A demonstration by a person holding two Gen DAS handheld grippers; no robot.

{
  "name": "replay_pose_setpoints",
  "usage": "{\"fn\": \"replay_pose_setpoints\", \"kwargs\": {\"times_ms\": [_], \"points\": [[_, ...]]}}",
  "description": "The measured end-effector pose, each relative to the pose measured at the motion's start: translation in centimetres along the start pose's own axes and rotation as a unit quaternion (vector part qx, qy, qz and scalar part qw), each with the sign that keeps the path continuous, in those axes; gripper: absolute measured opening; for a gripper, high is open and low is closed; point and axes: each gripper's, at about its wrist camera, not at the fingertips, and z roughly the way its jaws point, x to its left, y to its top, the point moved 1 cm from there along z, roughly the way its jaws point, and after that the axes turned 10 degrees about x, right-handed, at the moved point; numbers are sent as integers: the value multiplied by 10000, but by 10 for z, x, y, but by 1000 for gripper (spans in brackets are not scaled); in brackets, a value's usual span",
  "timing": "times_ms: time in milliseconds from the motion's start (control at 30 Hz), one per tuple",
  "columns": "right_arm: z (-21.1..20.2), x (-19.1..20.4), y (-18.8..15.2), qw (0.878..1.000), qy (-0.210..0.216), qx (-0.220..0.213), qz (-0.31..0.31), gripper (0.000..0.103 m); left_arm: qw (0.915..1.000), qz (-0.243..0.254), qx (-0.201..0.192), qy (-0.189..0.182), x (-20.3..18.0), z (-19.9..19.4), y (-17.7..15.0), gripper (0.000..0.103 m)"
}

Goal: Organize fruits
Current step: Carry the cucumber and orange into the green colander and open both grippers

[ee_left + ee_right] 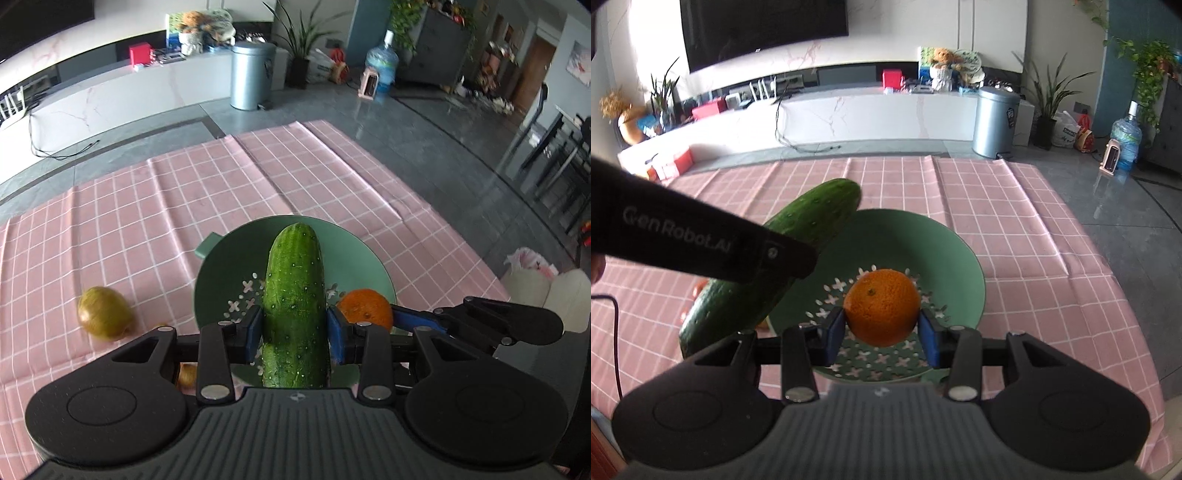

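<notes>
Both clamped | left gripper (295, 326): cucumber (293, 291) | right gripper (882, 334): orange (882, 306)

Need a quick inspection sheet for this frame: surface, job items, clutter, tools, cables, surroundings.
Surface: pink checked cloth, creased.
Job's things: cucumber and orange held over green bowl; yellowish fruit on the cloth left of the bowl.
Clutter: small brownish item half hidden by the left tool, cannot identify.
Grippers: left tool shut on cucumber; right tool shut on orange.
Cables: black cable at left edge; cords on floor.
Surroundings: bin, water jug, plants, TV.
</notes>
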Motion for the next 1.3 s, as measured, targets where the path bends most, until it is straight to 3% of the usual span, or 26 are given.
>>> {"fn": "replay_pose_setpoints", "kwargs": {"times_ms": [367, 700, 1300], "points": [[54, -6, 20, 9943, 76, 808, -697, 40, 9984, 66, 527, 186, 5, 55, 32, 42], [79, -6, 28, 9866, 106, 1220, -1081, 40, 9957, 78, 911, 149, 10, 88, 40, 42], [80, -3, 32, 9777, 147, 1524, -1439, 41, 9909, -177, 1329, 103, 28, 119, 29, 42]]}}
